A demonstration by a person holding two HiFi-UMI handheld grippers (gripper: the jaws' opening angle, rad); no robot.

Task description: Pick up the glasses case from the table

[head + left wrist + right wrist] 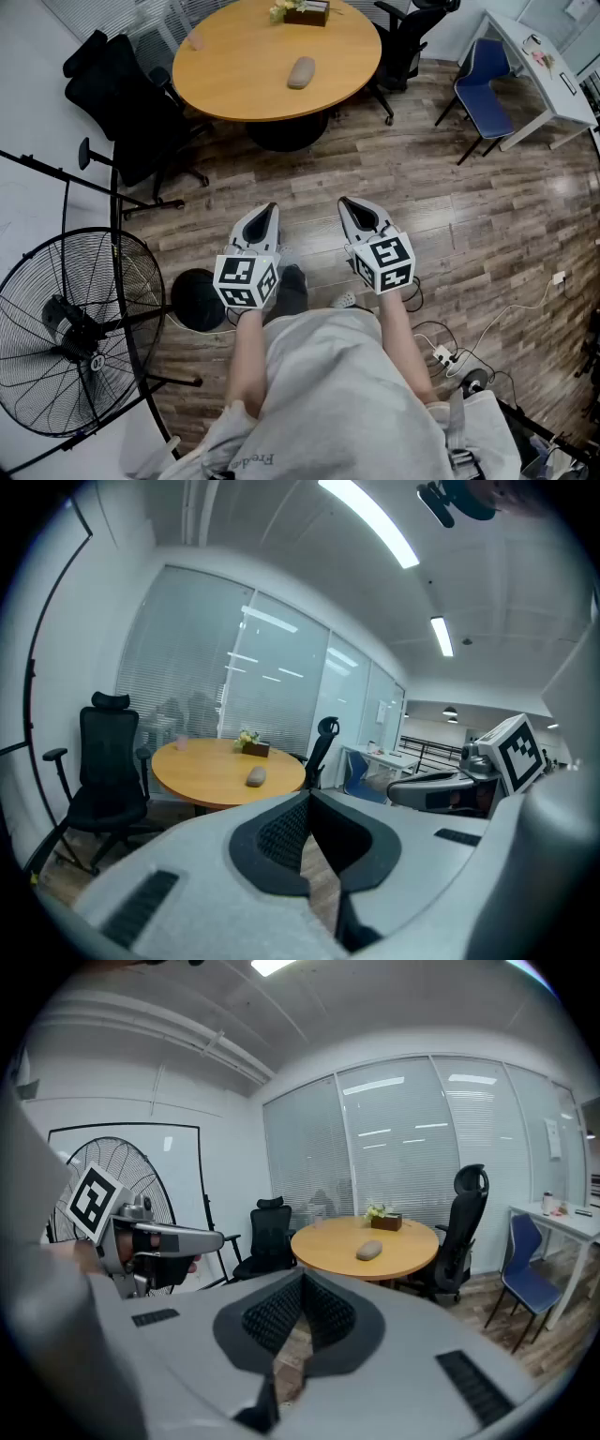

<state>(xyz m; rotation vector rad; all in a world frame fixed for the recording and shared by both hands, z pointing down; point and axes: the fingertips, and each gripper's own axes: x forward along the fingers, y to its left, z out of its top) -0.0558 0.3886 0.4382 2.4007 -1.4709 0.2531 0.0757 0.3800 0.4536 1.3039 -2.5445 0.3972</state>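
Note:
A grey oval glasses case (301, 72) lies near the middle of the round wooden table (234, 84), far ahead of me. It also shows as a small glasses case (256, 777) in the left gripper view and a glasses case (369, 1251) in the right gripper view. My left gripper (271, 207) and right gripper (343, 202) hover side by side over the wooden floor, well short of the table. Both are shut with nothing between their jaws.
A small planter box (307, 11) and a pink cup (196, 40) stand on the table's far side. Black office chairs (122, 103) flank the table, a blue chair (484, 89) and white desk (544, 75) are at right. A large floor fan (70, 328) stands left.

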